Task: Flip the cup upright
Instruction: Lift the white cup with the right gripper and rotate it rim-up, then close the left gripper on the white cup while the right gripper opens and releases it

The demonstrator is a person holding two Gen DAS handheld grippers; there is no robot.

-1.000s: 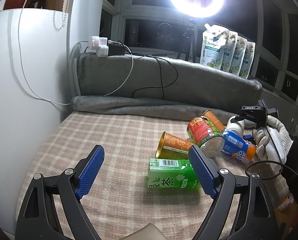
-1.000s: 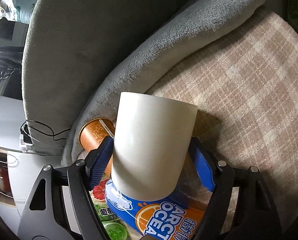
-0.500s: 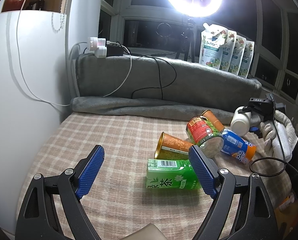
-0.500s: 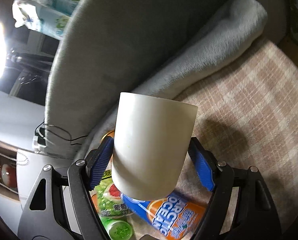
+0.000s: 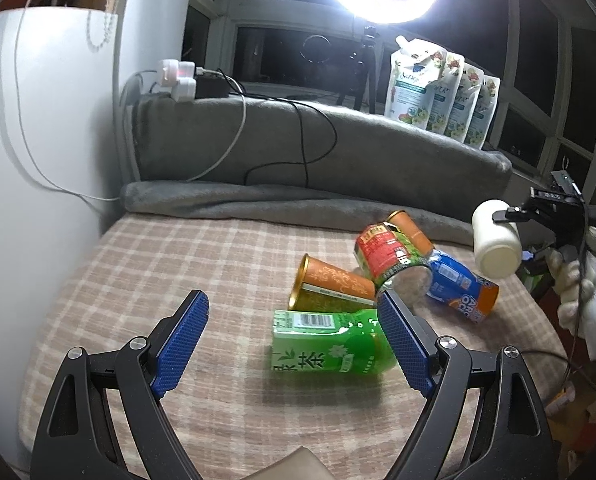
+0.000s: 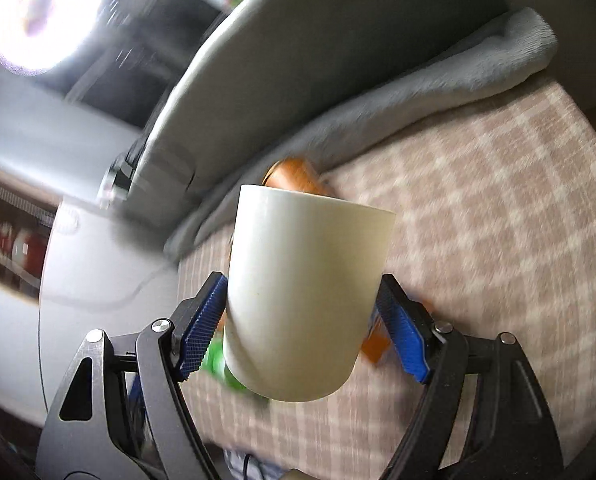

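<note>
My right gripper [image 6: 303,322] is shut on a plain white cup [image 6: 303,300], its blue pads against both sides. In the left wrist view the cup [image 5: 495,240] hangs tilted in the air at the far right, above the checked cloth [image 5: 158,260], held by the right gripper [image 5: 505,216] and a gloved hand [image 5: 577,284]. My left gripper [image 5: 294,340] is open and empty, low over the cloth, with a green tea can [image 5: 329,346] lying just ahead of its right finger.
Several cans lie on the cloth: an orange one [image 5: 329,284], a red one [image 5: 389,252], a blue one [image 5: 461,288]. A grey blanket roll [image 5: 258,204] and padded backrest bound the far side. A white wall stands left. Pouches [image 5: 437,88] line the sill.
The right gripper has lifted the white cup up and away from the cans and is swinging it; the right view is motion-blurred. The left gripper has barely moved.
</note>
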